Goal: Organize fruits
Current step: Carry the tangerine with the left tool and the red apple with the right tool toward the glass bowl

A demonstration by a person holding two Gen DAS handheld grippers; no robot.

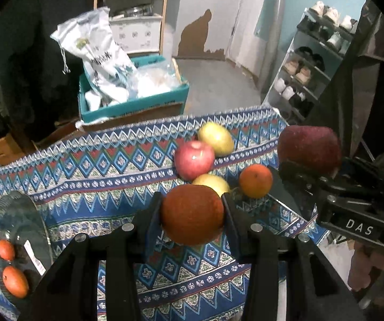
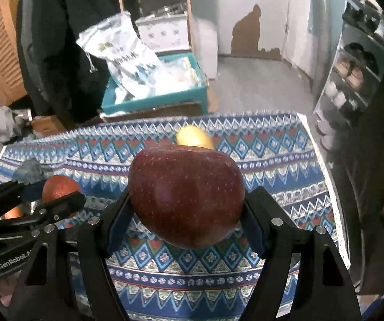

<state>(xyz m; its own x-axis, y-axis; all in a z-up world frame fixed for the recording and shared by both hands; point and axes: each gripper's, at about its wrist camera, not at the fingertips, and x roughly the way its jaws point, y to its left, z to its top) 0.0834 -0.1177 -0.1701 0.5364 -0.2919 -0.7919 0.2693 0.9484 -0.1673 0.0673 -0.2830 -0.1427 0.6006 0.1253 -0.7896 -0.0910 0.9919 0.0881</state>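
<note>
Left gripper (image 1: 192,214) clamped on an orange (image 1: 192,218), pads on opposite flanks at the widest girth, lifted clear of the patterned cloth (image 1: 98,165). Right gripper (image 2: 186,214) likewise closed around a dark red apple (image 2: 186,195), held aloft. Probably firm, fairly heavy, waxy-smooth, round enough to roll; best gripped across the middle, squeezed gently. Beyond: pink apple (image 1: 194,160), two yellow fruits (image 1: 216,139), another orange (image 1: 255,180). Far left, glass plate (image 1: 18,214) holding two small oranges (image 1: 15,281).
</note>
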